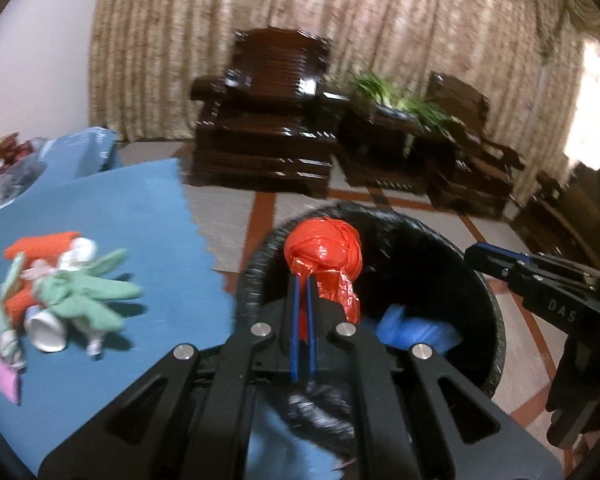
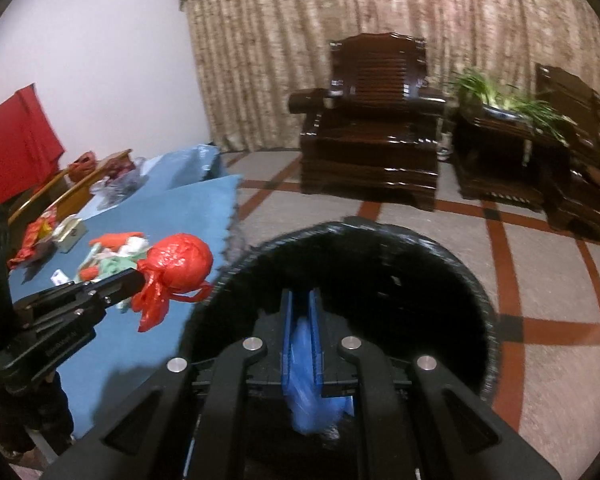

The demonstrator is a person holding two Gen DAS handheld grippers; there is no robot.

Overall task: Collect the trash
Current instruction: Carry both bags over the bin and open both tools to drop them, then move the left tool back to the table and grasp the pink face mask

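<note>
My left gripper (image 1: 303, 280) is shut on a knotted red plastic bag (image 1: 322, 252), which it holds over the near left rim of a black-lined bin (image 1: 496, 308). The right wrist view shows the same red bag (image 2: 180, 264) at the left gripper's (image 2: 140, 280) tip, beside the bin (image 2: 480, 304). My right gripper (image 2: 302, 300) is shut on a blue plastic bag (image 2: 308, 392) above the bin's mouth. It also reaches in from the right (image 1: 472, 254), with blue plastic (image 1: 416, 330) below it. A trash pile (image 1: 80, 296) with a green glove and a white cup lies on the blue tablecloth (image 1: 140, 208).
Dark wooden armchairs (image 1: 268, 120) and a side table with a green plant (image 1: 400, 100) stand before a curtain across the tiled floor. Wrappers and a small box (image 2: 66, 234) lie farther back on the tablecloth (image 2: 172, 216). A red cloth (image 2: 16, 140) hangs at the left wall.
</note>
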